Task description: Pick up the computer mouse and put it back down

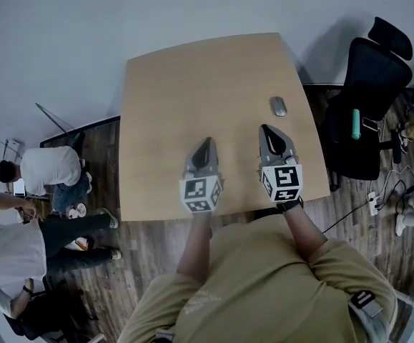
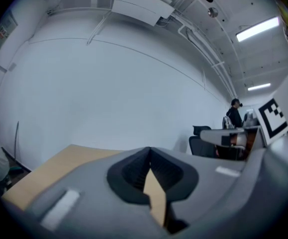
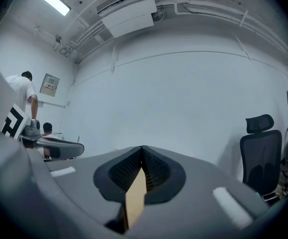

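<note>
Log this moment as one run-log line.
left gripper: shut, empty | right gripper: shut, empty | computer mouse: on table, just beyond right gripper, untouched

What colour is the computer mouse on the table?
The computer mouse is grey, seen best in the head view.

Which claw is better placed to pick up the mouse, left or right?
Right. In the head view the right claw sits just short of the computer mouse, which lies on the right side of the table. The left claw is farther off. Both are shut, so the right one must open first.
</note>
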A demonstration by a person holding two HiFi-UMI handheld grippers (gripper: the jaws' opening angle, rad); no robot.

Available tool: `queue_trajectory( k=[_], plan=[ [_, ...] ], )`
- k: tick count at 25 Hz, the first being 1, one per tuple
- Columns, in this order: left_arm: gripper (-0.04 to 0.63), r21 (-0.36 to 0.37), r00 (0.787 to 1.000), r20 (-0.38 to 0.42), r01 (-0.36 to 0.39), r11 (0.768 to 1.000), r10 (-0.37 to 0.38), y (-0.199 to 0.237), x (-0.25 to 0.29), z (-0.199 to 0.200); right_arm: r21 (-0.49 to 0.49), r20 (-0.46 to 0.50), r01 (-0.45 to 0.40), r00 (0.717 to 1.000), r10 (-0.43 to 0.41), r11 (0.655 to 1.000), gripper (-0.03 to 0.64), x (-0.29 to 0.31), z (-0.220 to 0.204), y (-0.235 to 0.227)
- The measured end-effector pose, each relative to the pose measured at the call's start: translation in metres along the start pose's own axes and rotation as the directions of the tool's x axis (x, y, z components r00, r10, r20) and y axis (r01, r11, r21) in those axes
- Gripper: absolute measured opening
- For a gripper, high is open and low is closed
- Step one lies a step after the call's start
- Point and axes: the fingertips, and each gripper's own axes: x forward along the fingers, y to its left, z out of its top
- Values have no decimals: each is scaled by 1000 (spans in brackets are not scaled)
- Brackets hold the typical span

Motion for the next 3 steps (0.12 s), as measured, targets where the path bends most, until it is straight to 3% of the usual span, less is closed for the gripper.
queue_trajectory(
  k=[3],
  plan=[
    [1, -4, 999, -35, 0, 1000, -1, 2, 3, -12, -9, -8, -3, 1000, 3, 1000, 8, 4, -3, 2]
  ],
)
